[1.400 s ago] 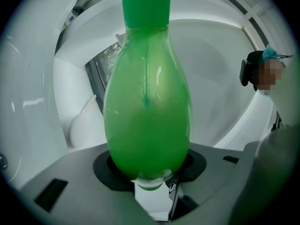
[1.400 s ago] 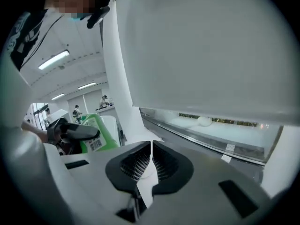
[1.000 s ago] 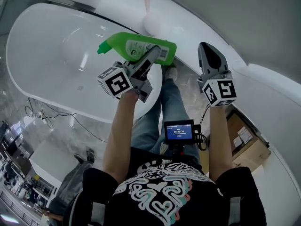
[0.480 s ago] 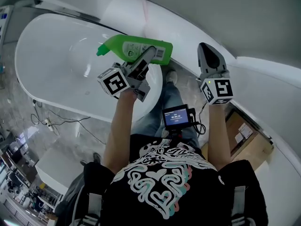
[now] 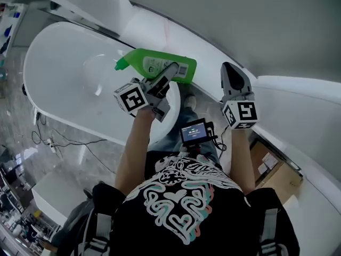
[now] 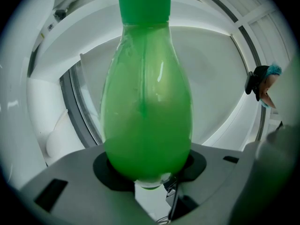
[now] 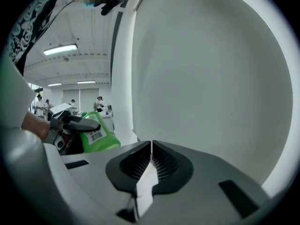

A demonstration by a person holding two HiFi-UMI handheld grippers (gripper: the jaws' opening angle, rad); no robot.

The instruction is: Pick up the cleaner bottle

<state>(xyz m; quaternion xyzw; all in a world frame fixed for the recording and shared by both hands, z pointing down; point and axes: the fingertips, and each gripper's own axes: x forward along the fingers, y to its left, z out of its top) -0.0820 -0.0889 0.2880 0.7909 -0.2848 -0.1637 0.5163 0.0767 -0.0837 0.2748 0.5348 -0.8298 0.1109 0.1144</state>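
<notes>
Bathtub (image 5: 58, 73) white below us, grey marbled floor (image 5: 24, 137) beside it, our left tool (image 5: 171, 71) clamped on the cleaner bottle (image 5: 144, 60) held sideways above the tub, our right tool (image 5: 233, 71) closed, empty.

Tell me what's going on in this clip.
A person stands beside a white bathtub with a claw in each hand. The left claw is clamped on the wide lower body of the green cleaner bottle and holds it in the air near the tub's edge, cap pointing over the tub. The right claw is shut on nothing and hangs alongside, apart from the bottle.
</notes>
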